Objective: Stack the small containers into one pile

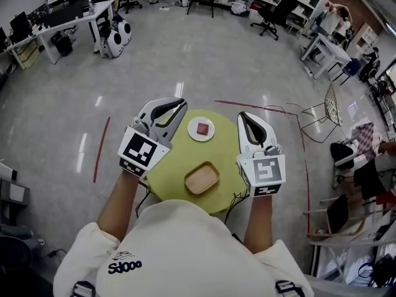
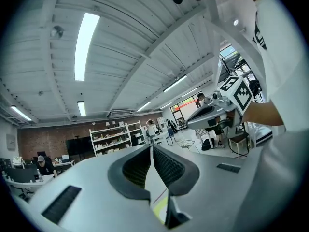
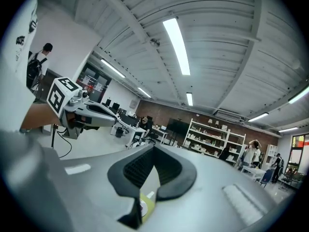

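A small round yellow-green table [image 1: 170,166] stands in front of me. On its far side sits a small white round container [image 1: 202,129] with a reddish piece inside. Nearer to me lies a rounded wooden container [image 1: 202,178], empty. My left gripper [image 1: 180,102] [image 2: 151,148] hangs above the table's left edge, tips touching, nothing between them. My right gripper [image 1: 242,115] [image 3: 153,148] hovers over the right edge, also shut and empty. Both point away from me and upward, so each gripper view shows mostly ceiling and room. A sliver of the table shows between the jaws.
Red tape lines [image 1: 101,148] mark the grey floor around the table. A wire chair [image 1: 328,111] and bags stand to the right, and desks and office chairs [image 1: 270,17] line the far side. Shelves [image 3: 212,137] and people are in the room's background.
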`<state>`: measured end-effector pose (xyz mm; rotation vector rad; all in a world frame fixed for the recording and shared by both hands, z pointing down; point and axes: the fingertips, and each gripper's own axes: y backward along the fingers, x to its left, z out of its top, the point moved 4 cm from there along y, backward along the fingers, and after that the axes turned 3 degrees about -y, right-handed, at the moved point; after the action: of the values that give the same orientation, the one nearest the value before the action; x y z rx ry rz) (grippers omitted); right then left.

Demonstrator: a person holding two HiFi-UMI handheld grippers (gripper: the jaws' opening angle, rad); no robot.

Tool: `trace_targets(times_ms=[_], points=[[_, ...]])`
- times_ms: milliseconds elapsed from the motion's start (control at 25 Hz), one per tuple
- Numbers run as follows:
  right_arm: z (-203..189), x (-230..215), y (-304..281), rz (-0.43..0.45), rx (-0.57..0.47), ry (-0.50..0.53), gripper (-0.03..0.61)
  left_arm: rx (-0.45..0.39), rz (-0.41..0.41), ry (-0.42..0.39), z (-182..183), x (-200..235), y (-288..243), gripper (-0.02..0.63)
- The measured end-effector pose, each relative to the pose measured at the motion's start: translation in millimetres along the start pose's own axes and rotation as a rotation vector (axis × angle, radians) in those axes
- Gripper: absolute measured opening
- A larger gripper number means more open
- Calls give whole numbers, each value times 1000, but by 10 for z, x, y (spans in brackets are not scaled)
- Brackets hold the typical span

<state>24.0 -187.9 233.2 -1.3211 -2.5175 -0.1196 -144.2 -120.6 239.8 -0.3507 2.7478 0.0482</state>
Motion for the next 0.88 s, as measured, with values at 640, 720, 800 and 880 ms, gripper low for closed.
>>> trace_targets(times_ms=[640,720,800,880], points=[[-89,153,-94,29,31,-27,9,44,5,8,-175,28,135,23],[-101,164,-101,32,33,-34,9,46,4,10,-185,35,135,23],[-122,166,-102,34,35,-37,9,46,2,13,-198,23,130,23],[-139,170,-92,34,39,-39,9,47,1,15,-208,6,136,23]])
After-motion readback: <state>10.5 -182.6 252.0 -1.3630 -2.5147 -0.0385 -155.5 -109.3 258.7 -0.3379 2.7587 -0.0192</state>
